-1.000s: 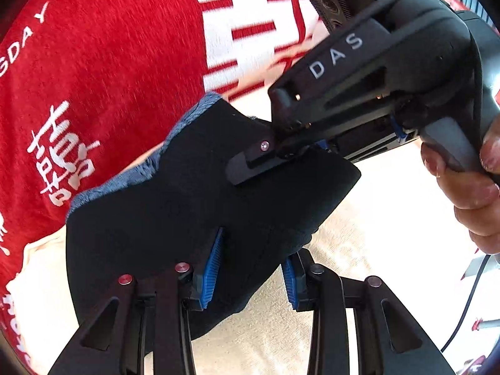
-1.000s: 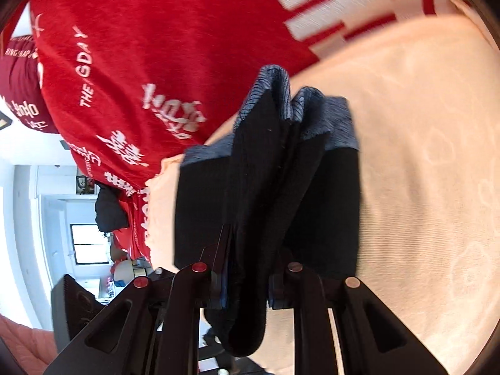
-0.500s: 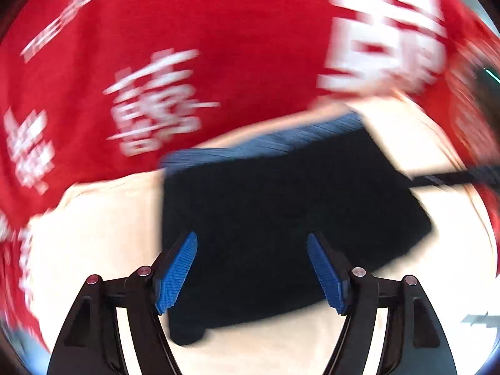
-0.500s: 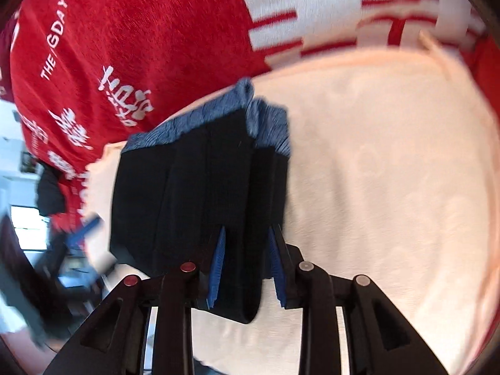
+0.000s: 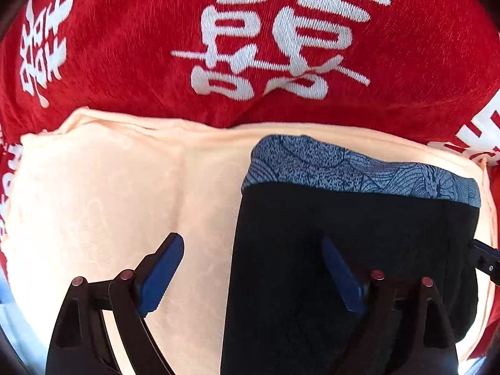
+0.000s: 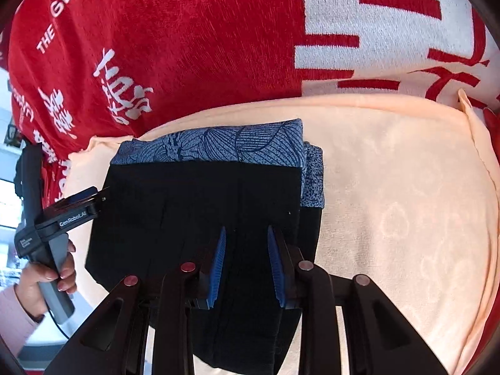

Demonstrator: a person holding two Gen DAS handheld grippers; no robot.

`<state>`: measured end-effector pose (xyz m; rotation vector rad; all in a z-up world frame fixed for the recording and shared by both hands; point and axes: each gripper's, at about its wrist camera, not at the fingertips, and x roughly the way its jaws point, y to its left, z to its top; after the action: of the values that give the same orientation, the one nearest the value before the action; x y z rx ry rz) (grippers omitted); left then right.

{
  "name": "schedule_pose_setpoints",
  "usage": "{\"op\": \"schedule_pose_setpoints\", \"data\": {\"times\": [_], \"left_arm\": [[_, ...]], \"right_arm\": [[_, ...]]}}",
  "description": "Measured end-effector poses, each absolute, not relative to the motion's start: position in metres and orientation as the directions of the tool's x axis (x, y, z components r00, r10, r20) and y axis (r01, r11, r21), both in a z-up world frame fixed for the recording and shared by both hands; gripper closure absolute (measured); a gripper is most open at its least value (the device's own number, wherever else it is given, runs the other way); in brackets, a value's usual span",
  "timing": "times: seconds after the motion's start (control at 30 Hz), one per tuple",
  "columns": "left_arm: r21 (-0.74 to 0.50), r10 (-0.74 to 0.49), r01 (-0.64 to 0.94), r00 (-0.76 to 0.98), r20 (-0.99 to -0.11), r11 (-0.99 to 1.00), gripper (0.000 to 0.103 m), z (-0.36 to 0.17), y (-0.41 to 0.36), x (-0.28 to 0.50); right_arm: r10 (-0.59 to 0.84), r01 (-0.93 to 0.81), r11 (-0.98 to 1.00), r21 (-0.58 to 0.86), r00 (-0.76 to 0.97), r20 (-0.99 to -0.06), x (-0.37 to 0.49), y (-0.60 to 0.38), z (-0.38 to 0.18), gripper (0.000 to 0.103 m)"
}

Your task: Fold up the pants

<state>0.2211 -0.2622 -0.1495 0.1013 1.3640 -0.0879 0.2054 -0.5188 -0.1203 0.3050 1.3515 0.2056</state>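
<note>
The folded pants [image 5: 359,234] are black with a blue patterned waistband [image 5: 359,172] and lie flat on a peach cloth [image 5: 109,203]. My left gripper [image 5: 251,247] points down over their left edge. Its jaws are wide and still opening: one pad hangs over the peach cloth, the other over the black cloth, and neither presses on anything. My right gripper [image 6: 247,234] hovers over the near part of the pants [image 6: 203,203]. Its blue pads stand a little apart, with black cloth showing in the gap and no pinch visible.
A red blanket [image 5: 140,47] with white characters covers the surface beyond the peach cloth [image 6: 390,203]. In the right wrist view a hand [image 6: 47,278] holds the left tool's handle [image 6: 47,234] at the pants' left side. A finger of the right gripper [image 5: 484,259] pokes in at the edge of the left wrist view.
My left gripper let go of the pants, swung to their left edge and opened wide. The right gripper's jaws parted slightly, and the fold it pinched now lies flat.
</note>
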Motion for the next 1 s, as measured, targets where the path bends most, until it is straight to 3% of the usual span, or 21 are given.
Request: {"op": "schedule_pose_setpoints", "data": {"times": [0.17,0.33,1.0], "left_arm": [[-0.007,-0.035,0.148,0.188,-0.981,0.989,0.013,-0.153,-0.259,0.227],[-0.012,-0.047,0.173,0.195,-0.98,0.985,0.013,-0.147,-0.26,0.218],[-0.039,-0.072,0.213,0.152,-0.986,0.976,0.013,-0.142,-0.252,0.205]], "right_arm": [[0.285,0.023,0.955,0.294,0.188,-0.94,0.201,-0.515,-0.115,0.072],[0.213,0.025,0.975,0.222,0.182,-0.96,0.183,-0.503,-0.105,0.062],[0.131,0.036,0.99,0.139,0.173,-0.976,0.136,-0.467,-0.094,0.06]]}}
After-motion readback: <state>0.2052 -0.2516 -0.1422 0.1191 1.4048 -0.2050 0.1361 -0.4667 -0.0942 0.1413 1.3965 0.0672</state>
